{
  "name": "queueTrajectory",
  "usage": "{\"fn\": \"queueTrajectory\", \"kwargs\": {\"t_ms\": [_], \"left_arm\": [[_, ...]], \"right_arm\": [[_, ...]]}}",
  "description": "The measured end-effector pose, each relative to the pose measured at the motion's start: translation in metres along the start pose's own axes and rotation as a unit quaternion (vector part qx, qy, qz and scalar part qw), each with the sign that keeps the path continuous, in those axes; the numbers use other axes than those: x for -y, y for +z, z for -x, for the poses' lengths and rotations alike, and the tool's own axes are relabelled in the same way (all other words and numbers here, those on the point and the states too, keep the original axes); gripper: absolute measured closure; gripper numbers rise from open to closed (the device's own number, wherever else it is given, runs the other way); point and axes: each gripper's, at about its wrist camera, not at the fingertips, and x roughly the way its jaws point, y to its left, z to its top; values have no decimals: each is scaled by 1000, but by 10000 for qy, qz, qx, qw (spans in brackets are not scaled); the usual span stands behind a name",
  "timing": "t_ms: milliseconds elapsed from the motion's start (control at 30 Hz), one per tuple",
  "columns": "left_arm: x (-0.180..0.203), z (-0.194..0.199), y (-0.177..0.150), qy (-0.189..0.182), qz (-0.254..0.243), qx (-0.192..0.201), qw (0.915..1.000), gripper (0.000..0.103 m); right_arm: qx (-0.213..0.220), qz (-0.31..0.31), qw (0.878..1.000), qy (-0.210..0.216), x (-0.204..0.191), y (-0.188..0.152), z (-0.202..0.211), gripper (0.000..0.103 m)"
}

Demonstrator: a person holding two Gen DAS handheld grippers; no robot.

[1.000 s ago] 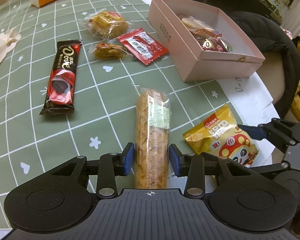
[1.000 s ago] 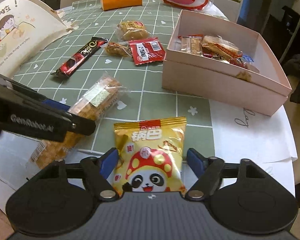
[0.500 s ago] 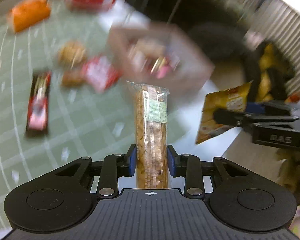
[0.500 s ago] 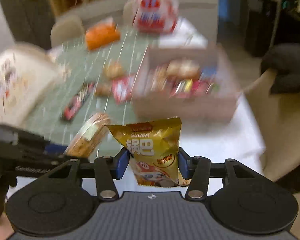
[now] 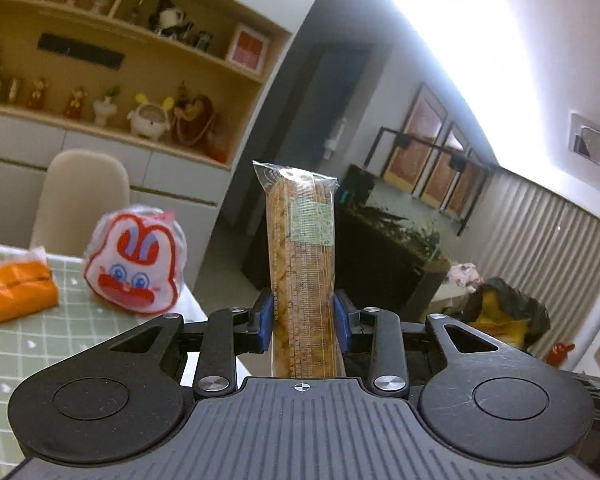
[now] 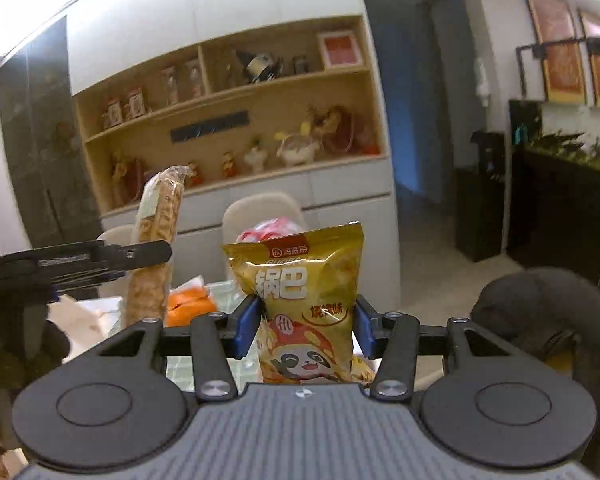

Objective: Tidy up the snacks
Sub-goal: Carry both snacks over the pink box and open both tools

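Two snacks are held up in the air, one per gripper, both tilted upward so the cameras face the room instead of the tabletop.

Left wrist view: the left gripper (image 5: 303,322) is clamped on the lower part of a long cracker pack (image 5: 302,268), which stands upright between the blue pads. Far left, a rabbit-face bag (image 5: 134,262) and an orange box (image 5: 18,290) sit on the green checked tabletop (image 5: 28,360). Lifting the pack this high probably clears it for carrying to a container, which is out of sight.

Right wrist view: the right gripper (image 6: 307,328) is clamped on a yellow chip bag (image 6: 304,300), pinched at its middle and upright. To the left, the other gripper holds the cracker pack alongside, well apart.
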Motion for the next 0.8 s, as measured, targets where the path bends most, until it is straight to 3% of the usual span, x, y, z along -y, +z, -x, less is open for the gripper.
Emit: {"fn": "queueTrajectory", "kwargs": {"t_ms": [167,300,467,567,800], "left_arm": [[-12,-68,-46,408,370,-704,9960,68],[-26,-110,-91,740,657,-1317,9863,68],[-42,-133,-121,830,756,-1583,9810,68],[-50,-149,-138,727,959,-2014,9721,67],[-59,-131,-141,1091,1059,-1745,9728,69]], "right_arm": [[-237,-85,9996,-144,26,-10,-7,54],[-641,-69,9974,-320,51,-30,-30,54],[-1037,-143,9941,-287,80,-46,-65,54],[-1225,-128,9922,-179,88,-55,-90,54],[-1616,-169,9866,164,87,-72,-134,54]]}}
